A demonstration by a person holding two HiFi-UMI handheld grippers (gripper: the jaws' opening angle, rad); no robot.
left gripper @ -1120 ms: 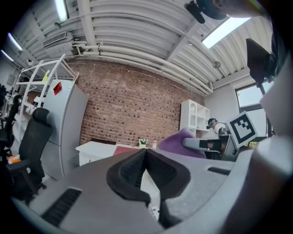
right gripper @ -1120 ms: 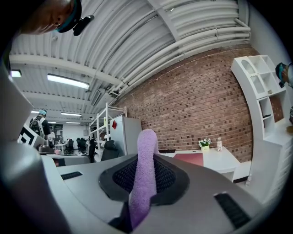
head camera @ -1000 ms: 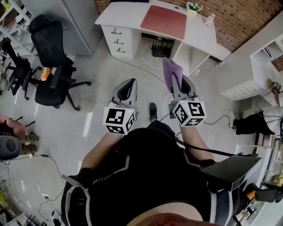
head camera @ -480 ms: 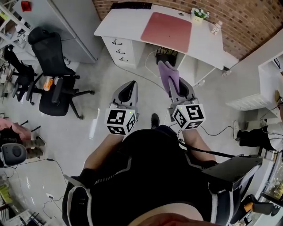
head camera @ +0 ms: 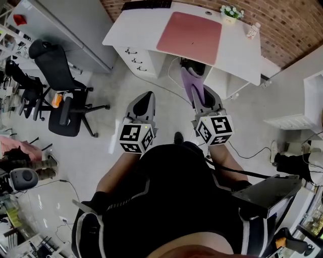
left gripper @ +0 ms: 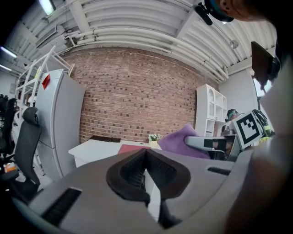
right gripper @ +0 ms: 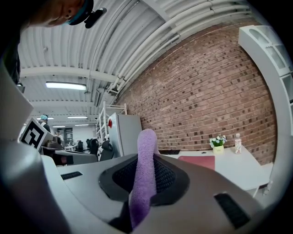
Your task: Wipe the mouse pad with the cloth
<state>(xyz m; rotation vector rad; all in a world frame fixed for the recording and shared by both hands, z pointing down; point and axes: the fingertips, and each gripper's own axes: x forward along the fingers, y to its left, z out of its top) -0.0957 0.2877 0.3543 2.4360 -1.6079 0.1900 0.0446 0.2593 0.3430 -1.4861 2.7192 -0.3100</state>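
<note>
Mouse pad (head camera: 189, 31) first, said the student: where did it lie, and had any wiping been done?

Tutor: It lay flat on the white desk (head camera: 128, 31), at 12 o'clock in the head view, well apart from both grippers. The cloth (head camera: 193, 83) was not touching it. As far as could be judged, the cloth was picked up and the wiping itself was not yet begun. The reach to the desk and every stroke were left to do.

Student: And the cloth?

Tutor: It stood upright, clenched between the jaws of the right gripper (head camera: 200, 97), at 6 o'clock from the pad and over the floor. The left gripper (head camera: 147, 98), at 9 o'clock from the right one, had its jaws pressed together with nothing between them.

Student: Counts, please.

Tutor: One mouse pad, one purple cloth, two grippers and one desk. On the desk were one keyboard (head camera: 146, 5) at 10 o'clock from the pad, one flower pot (head camera: 231, 12) at 2 o'clock and one small bottle (head camera: 252, 30) at 3 o'clock. Under the desk's left end stood one drawer unit (head camera: 139, 55).
</note>
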